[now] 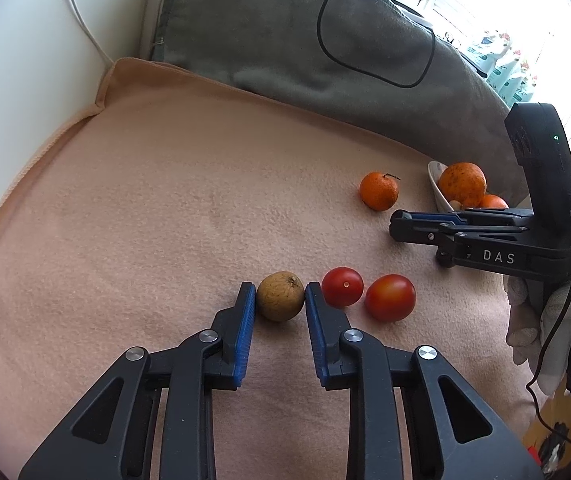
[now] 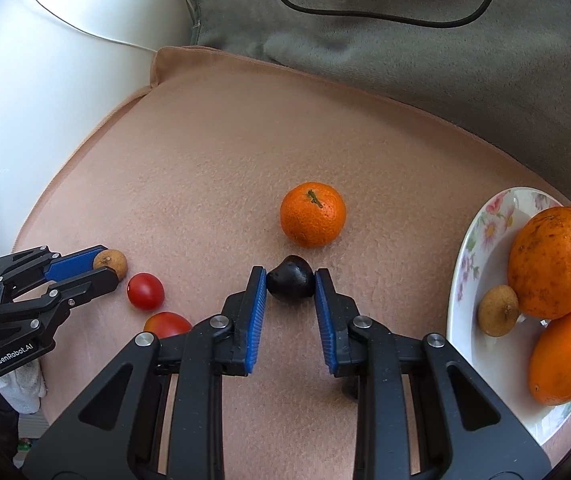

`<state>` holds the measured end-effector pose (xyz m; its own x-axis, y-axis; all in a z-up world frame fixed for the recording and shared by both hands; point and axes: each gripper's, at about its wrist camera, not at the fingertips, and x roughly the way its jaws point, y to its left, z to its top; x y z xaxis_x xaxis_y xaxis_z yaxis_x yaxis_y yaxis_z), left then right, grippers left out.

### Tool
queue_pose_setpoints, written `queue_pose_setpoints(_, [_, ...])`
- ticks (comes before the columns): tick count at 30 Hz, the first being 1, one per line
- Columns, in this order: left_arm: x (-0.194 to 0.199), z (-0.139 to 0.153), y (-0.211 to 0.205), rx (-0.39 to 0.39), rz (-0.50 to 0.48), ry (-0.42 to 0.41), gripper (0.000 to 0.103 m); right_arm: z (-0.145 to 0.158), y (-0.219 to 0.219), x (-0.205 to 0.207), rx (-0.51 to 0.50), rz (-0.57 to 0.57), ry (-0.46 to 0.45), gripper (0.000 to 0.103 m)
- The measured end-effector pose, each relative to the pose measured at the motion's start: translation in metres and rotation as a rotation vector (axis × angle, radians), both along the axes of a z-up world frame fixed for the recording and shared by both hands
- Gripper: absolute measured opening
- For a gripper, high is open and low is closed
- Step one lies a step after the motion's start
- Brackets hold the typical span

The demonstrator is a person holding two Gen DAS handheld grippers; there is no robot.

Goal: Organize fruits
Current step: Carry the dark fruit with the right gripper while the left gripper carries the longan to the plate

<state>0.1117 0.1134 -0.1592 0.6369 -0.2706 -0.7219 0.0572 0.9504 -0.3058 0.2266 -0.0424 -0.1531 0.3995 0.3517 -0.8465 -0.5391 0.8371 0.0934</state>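
Two tomatoes (image 1: 342, 287) (image 1: 390, 297) were set side by side on the blanket (image 1: 165, 200), just right of a longan (image 1: 280, 296). A mandarin (image 2: 312, 215) was placed behind a plum (image 2: 290, 278), and a plate (image 2: 481, 280) with oranges (image 2: 555, 262) was set right.

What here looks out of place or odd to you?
Nothing is spilled or damaged. Several fruits lie loose on the blanket instead of on the plate: a tangerine, two tomatoes, a brown fruit between the left hand-held gripper fingers, and a dark fruit between the right hand-held gripper fingers.
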Motion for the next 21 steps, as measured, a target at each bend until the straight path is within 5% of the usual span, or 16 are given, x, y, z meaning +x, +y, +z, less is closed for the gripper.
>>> queue_pose_setpoints(21, [0.008, 0.036, -0.028, -0.047, -0.059, -0.084, 0.024, 0.047, -0.074, -0.049, 0.162, -0.085, -0.071, 0.025])
